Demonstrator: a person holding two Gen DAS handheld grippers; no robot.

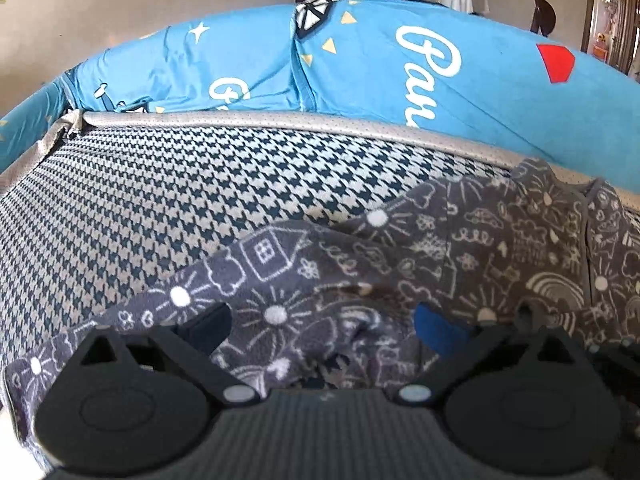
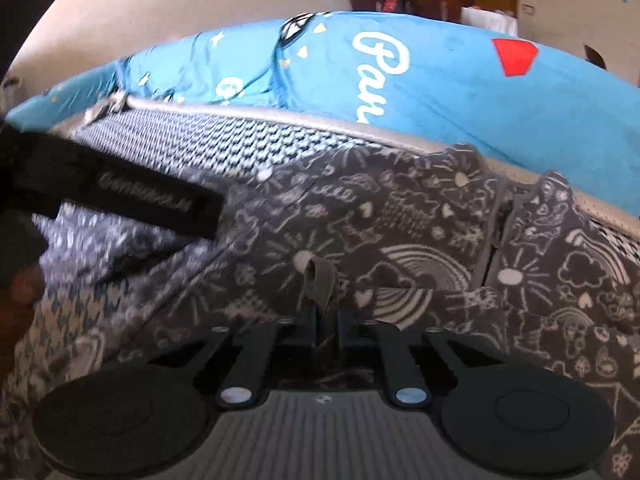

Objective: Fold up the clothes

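Observation:
A dark grey garment (image 1: 460,248) with white doodle print lies crumpled on a houndstooth cushion (image 1: 160,200). My left gripper (image 1: 324,328) stands open, its fingers wide apart, with a bunch of the cloth lying between and partly over them; a blue pad shows on the right finger (image 1: 440,330). In the right wrist view the same garment (image 2: 420,216) spreads across the cushion (image 2: 192,140). My right gripper (image 2: 328,316) is shut on a fold of it, and a plain grey hem (image 2: 320,276) sticks up from between the fingers. The left gripper's black body (image 2: 120,196) crosses the left side.
A bright blue sheet (image 1: 400,80) with white lettering and a red patch lies behind the cushion's grey piped edge (image 1: 280,118). A hand (image 2: 20,284) shows at the far left of the right wrist view. Dark furniture and a white cloth stand along the back wall.

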